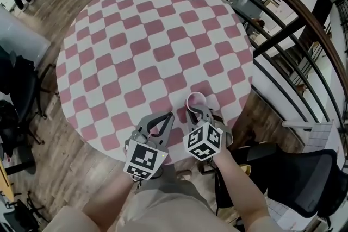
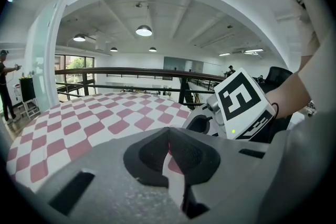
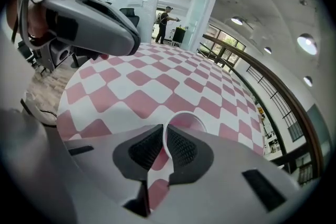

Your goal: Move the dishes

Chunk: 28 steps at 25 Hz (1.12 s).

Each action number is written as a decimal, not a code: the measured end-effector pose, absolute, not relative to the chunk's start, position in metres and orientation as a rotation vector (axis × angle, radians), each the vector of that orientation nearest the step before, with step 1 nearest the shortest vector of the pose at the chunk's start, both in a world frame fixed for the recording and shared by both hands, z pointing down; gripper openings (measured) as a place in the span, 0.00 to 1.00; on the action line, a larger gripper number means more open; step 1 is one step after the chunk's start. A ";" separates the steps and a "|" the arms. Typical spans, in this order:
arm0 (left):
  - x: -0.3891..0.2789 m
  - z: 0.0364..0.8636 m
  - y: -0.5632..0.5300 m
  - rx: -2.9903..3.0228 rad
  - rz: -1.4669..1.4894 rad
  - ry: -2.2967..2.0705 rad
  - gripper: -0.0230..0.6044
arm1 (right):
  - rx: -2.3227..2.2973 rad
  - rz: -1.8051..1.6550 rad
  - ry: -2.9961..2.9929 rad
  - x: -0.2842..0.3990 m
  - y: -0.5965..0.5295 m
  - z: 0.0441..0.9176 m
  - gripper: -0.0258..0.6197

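Right gripper (image 1: pixel 196 113) at the table's near edge, jaws pinched on the rim of a small cup (image 1: pixel 196 100). Left gripper (image 1: pixel 166 116) just beside it, jaws closed, empty. Round pink-white checkered table (image 1: pixel 152 35). Railing (image 1: pixel 304 14) far right, wood floor (image 1: pixel 60 138) left.

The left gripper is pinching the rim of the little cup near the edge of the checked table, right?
Not quite: it is the right gripper that is shut on the rim of the cup, as the right gripper view shows. The left gripper is shut with nothing between its jaws. The cup is near the edge of the checked table.
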<state>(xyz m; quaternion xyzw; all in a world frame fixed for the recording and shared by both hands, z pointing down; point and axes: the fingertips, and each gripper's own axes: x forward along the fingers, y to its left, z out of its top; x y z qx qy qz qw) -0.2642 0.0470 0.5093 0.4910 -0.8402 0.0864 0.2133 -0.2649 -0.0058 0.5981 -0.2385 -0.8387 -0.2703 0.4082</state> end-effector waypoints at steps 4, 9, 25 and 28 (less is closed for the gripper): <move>-0.264 0.515 0.050 1.360 0.249 -2.314 0.06 | -0.610 -0.655 -2.112 -0.265 0.003 0.604 0.10; -0.263 0.512 0.048 1.372 0.258 -2.312 0.06 | -0.595 -0.558 -2.133 -0.262 0.003 0.602 0.10; -0.233 0.431 0.030 1.511 0.228 -2.337 0.06 | -0.331 -0.294 -2.409 -0.235 -0.033 0.505 0.10; -0.225 0.407 0.014 1.588 0.216 -2.345 0.06 | -0.226 -0.248 -2.483 -0.221 -0.053 0.478 0.10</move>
